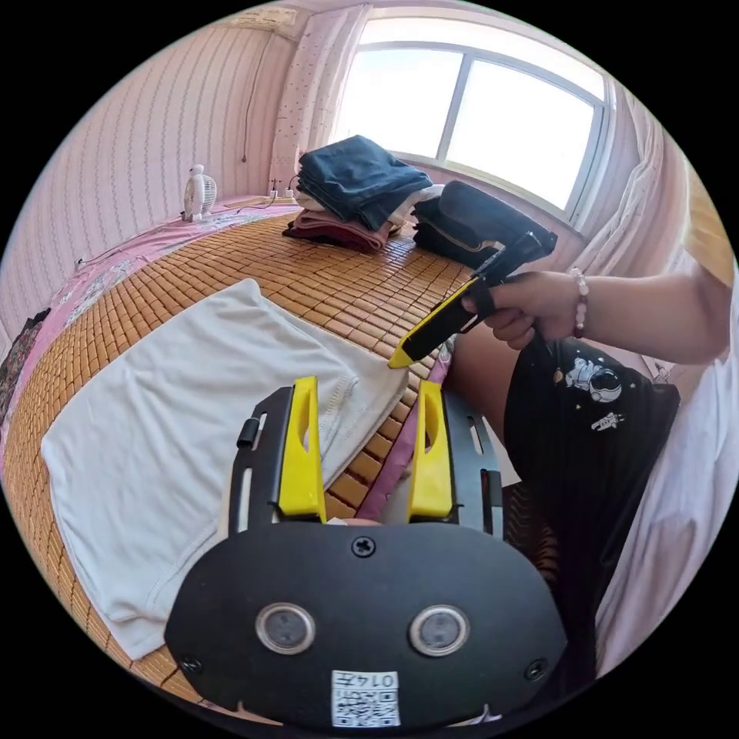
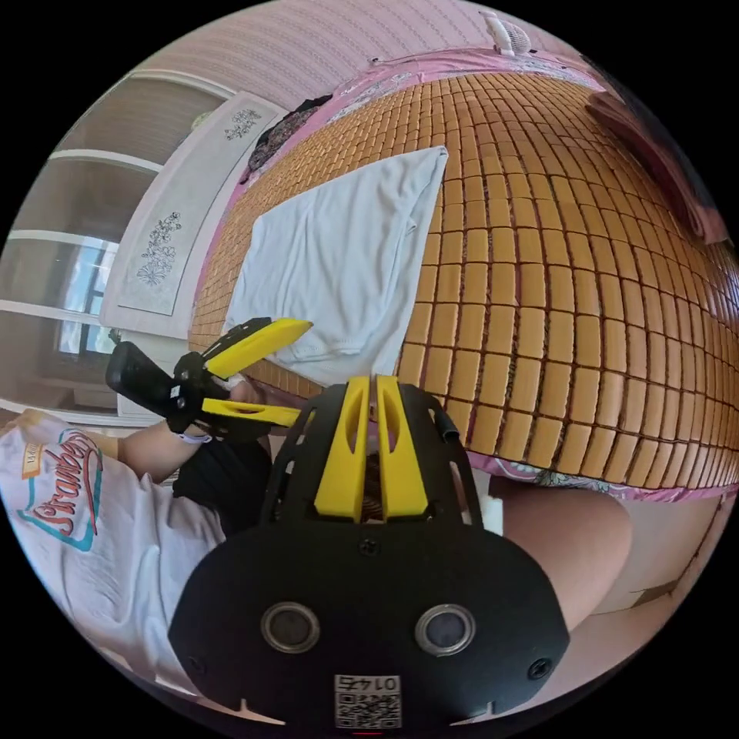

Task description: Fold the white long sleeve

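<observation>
White long sleeve [image 1: 185, 431] lies folded into a flat rectangle on the bamboo mat [image 1: 346, 285], near its edge. My left gripper [image 1: 366, 446] hangs open and empty over that edge; my right gripper [image 2: 368, 450] is closed on nothing. I judge one more fold remains, needing both corners pinched.

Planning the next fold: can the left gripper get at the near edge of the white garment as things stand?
Probably yes. The left gripper is open just beside the white garment, and nothing lies between them on the bamboo mat.
</observation>
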